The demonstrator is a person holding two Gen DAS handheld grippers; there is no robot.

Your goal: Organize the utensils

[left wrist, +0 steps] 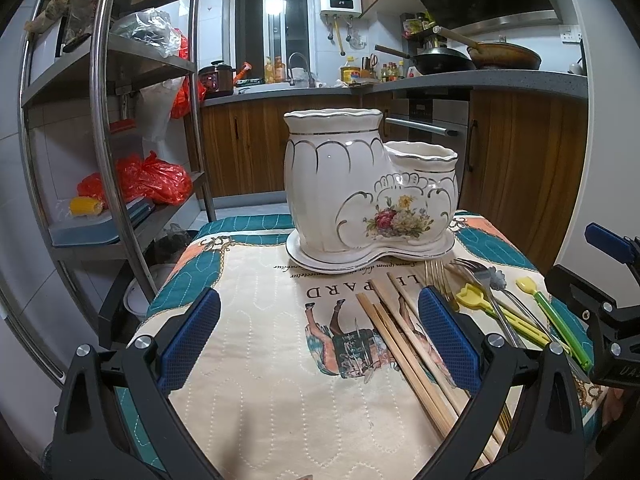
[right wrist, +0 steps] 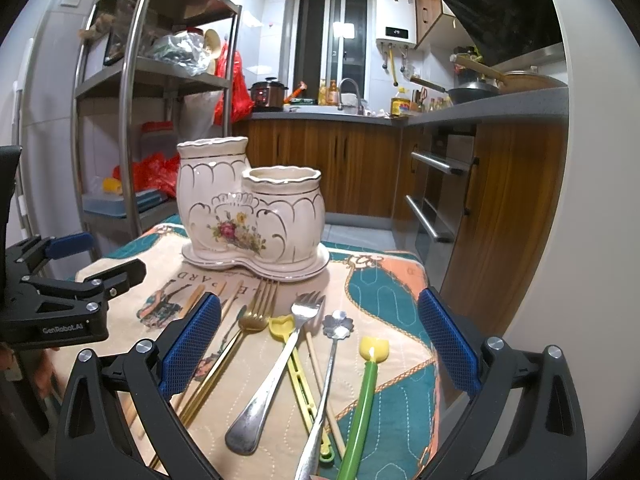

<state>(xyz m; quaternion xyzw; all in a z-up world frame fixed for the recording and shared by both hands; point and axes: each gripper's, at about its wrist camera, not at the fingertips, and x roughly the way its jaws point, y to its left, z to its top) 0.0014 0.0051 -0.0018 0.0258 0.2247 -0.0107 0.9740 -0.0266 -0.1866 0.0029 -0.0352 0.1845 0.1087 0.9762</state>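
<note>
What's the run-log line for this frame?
left gripper: open, empty | right gripper: open, empty | utensils: on cloth | holder: empty

I face a tiled kitchen with wood-fronted cabinets (left wrist: 248,148) under a grey countertop (left wrist: 480,80), a steel shelving rack (left wrist: 112,120) left, a dark window (right wrist: 332,48) behind.

Two-pot ceramic holder (right wrist: 250,216) stands on quilted cloth (left wrist: 260,380) at table's far side, taller pot left; before it lie chopsticks (left wrist: 404,356) leftmost, then gold fork (right wrist: 256,312), steel fork (right wrist: 280,364), flower-headed spoon (right wrist: 334,344), tulip-tipped stick (right wrist: 368,384) rightmost.
</note>
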